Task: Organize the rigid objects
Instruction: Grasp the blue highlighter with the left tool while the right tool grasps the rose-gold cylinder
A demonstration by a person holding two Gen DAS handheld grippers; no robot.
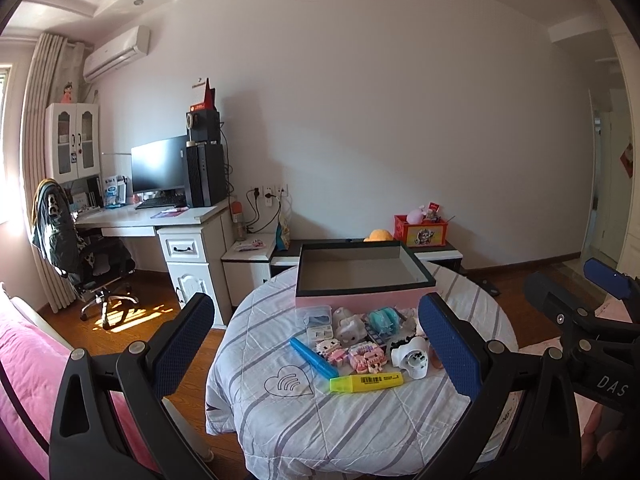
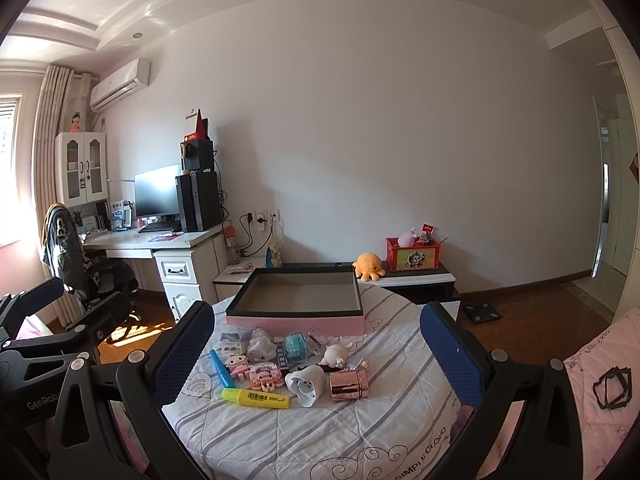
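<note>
A round table with a striped cloth holds an open pink box with a dark rim. In front of it lies a cluster of small items: a yellow highlighter, a blue pen, pink brick figures, a teal tape dispenser, a white plug-like piece and a rose-gold jar. My left gripper and right gripper are both open and empty, held back from the items.
A desk with monitor and computer tower stands at the left with a chair. A low cabinet behind the table holds a red box and an orange plush. Pink bedding lies at the right.
</note>
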